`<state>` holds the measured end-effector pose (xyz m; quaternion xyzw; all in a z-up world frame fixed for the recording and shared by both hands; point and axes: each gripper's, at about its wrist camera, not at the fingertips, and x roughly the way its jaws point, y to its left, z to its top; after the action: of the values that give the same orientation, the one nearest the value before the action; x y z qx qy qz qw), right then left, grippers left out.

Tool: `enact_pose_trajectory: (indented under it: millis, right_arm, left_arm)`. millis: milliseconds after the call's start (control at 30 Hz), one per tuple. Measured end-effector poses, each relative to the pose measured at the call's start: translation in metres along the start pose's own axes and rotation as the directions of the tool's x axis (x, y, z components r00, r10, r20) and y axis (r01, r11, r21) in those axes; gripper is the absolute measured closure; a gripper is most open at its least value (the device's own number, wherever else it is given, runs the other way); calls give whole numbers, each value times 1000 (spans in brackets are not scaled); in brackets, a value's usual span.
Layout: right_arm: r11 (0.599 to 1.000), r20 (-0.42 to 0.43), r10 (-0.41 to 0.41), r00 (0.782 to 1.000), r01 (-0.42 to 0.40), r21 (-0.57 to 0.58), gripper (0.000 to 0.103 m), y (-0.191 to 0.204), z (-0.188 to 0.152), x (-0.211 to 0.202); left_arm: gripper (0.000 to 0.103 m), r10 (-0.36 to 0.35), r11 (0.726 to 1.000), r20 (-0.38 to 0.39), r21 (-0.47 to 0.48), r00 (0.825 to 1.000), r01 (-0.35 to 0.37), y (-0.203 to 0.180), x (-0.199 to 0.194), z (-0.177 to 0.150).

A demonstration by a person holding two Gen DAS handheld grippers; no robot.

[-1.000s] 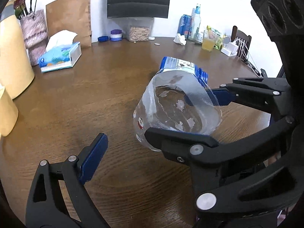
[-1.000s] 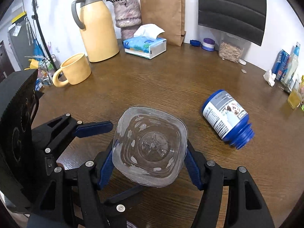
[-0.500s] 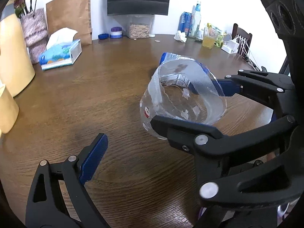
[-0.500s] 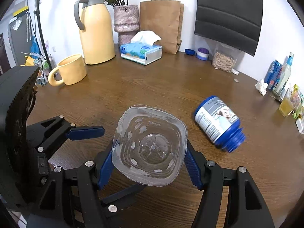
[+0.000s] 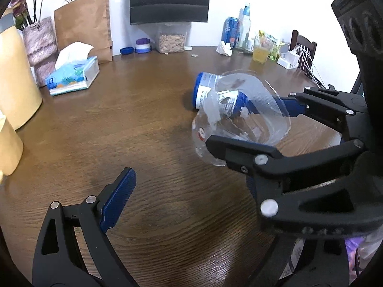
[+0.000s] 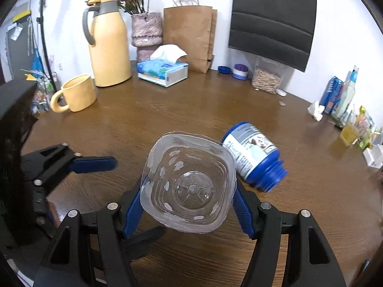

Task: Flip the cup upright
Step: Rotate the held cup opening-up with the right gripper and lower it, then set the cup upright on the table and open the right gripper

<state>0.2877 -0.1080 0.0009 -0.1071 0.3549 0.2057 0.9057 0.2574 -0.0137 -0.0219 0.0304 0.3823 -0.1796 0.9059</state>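
A clear plastic cup [image 6: 189, 184] with a squarish rim is held in my right gripper [image 6: 189, 205], whose blue pads press its two sides. It is lifted off the wooden table and tilted, its open mouth toward the right wrist camera. In the left wrist view the cup [image 5: 239, 119] sits between the right gripper's black fingers, mouth up and to the right. My left gripper [image 5: 186, 179] is open and empty, to the left of the cup; only its left blue pad [image 5: 118, 198] shows clearly.
A blue-capped jar [image 6: 253, 157] lies on its side just right of the cup. A yellow mug [image 6: 76, 93], yellow thermos [image 6: 107, 43], tissue box [image 6: 162, 73], paper bag [image 6: 189, 33] and bottles [image 6: 340, 98] stand along the table's [image 6: 191, 110] far edges.
The right gripper has lifted the cup higher and turned it, so its mouth tips further upward. The left gripper has stayed open and nearly still.
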Motion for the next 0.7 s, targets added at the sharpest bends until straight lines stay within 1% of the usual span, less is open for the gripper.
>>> enact_pose_trajectory:
  millis: [67,100,167,233,333,367,500,633,700]
  right_arm:
    - [1000,-30,11,999,-11,0,32,-3,3,4]
    - [1000,-45,-15,999,14,-11,32,-4,5,6]
    - [999,-49,-21,999,20,-29,32,-5,6,6]
    - [1000,-59,21,998,-22,-16,32,-8,8,5]
    - [999,-62,21,998,-23,-22,32,-8,8,4]
    - [999,-65,26,998,-27,-19,32,-8,8,4]
    - [997,-77,76,994,-76,1,31,-6,8,6]
    - [996,-83,86,993,-86,0,31,-1,10,10]
    - [996,-74,89,993,-89,-3,20,0,12,9]
  left_arm:
    - [11,12,1000,-1,6,1000,-12,-1,-1,2]
    - [11,14,1000,0,6,1000,-14,-2,-1,2]
    - [11,10,1000,-2,6,1000,-10,-5,0,3]
    - [11,3,1000,2,6,1000,-3,-7,0,4]
    - [11,-14,1000,1,-5,1000,14,-7,1,6]
    - [11,-9,1000,0,-7,1000,9,-7,2,6]
    - [11,-2,1000,-4,-13,1000,2,-7,2,6]
    - [6,6,1000,-11,-15,1000,-6,-2,0,4]
    - [6,7,1000,-15,-12,1000,-8,0,0,2]
